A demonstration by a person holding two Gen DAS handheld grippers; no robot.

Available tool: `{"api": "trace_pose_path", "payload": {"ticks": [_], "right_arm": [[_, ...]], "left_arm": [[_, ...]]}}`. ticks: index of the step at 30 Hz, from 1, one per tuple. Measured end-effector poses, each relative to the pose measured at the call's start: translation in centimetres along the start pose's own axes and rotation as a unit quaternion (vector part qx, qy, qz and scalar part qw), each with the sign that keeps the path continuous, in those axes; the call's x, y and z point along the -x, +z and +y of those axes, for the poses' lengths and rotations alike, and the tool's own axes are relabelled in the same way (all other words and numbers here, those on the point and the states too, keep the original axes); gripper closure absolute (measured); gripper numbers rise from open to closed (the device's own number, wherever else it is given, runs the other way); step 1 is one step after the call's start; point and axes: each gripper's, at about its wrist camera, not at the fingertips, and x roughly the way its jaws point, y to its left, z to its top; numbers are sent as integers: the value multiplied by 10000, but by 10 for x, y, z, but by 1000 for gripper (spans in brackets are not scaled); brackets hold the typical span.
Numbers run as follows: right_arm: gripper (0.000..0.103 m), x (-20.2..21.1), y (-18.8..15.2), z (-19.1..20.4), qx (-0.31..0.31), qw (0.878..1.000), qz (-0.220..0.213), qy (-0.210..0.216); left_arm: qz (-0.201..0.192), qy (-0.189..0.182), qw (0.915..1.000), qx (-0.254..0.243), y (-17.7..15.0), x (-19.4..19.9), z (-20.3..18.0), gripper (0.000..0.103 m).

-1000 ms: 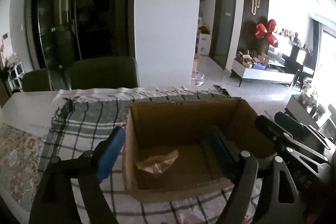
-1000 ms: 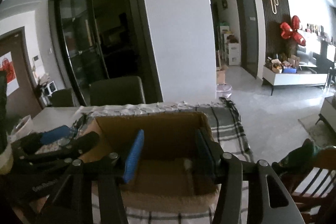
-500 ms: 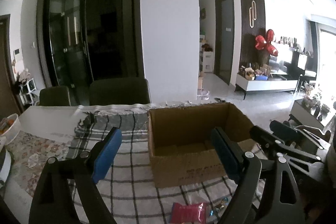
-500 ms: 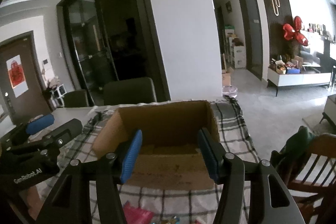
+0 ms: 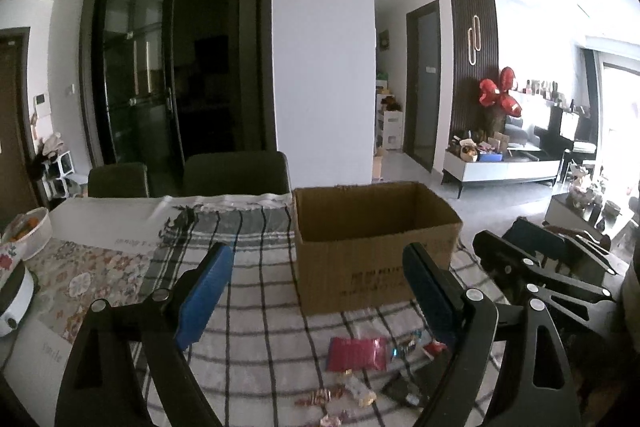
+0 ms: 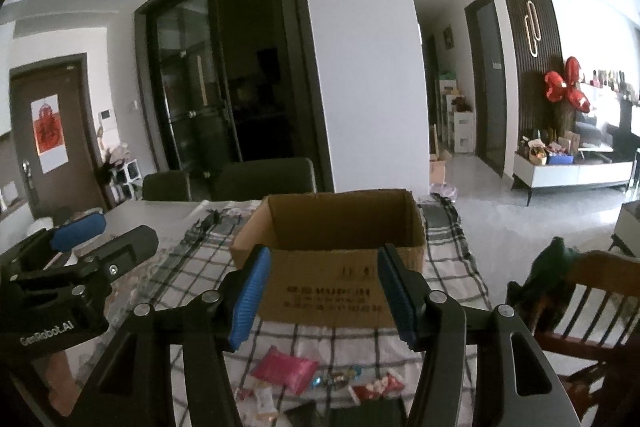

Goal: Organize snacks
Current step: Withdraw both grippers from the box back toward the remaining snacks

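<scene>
An open brown cardboard box [image 5: 372, 247] [image 6: 340, 251] stands on the checked cloth [image 5: 256, 267], a little ahead of both grippers. Loose snacks lie on the cloth in front of it: a pink packet [image 5: 356, 353] [image 6: 286, 371], a red and white wrapper [image 6: 376, 389] and several small candies [image 5: 340, 395]. My left gripper [image 5: 316, 291] is open and empty, held above the cloth at the box's left front corner. My right gripper [image 6: 324, 295] is also open and empty, facing the box's front wall. Each gripper shows in the other's view: the right one [image 5: 508, 233], the left one [image 6: 112, 233].
Two dark chairs [image 5: 236, 173] stand behind the table. On the left are a floral mat [image 5: 88, 279], a white bowl [image 5: 24, 231] and a white appliance [image 5: 12, 299]. A wooden chair [image 6: 580, 299] with a dark cloth on it stands at the right.
Both grippers have drawn back from over the box toward the table's near side. The inside of the box has dropped out of sight and the loose snacks in front have come into view.
</scene>
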Motion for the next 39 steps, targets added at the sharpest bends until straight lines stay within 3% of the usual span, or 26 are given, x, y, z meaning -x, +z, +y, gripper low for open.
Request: {"api": "trace_pose_path", "payload": {"ticks": [9, 26, 39], "right_arm": [[46, 27, -35, 24, 329, 9994, 42, 18], [46, 30, -107, 33, 508, 9938, 989, 46], [46, 3, -144, 32, 530, 9857, 1599, -52]], "left_arm": [[250, -47, 9996, 97, -44, 22, 10, 16], [664, -91, 9970, -376, -106, 25, -2, 23], [1452, -389, 9881, -342, -152, -20, -2, 46]]}}
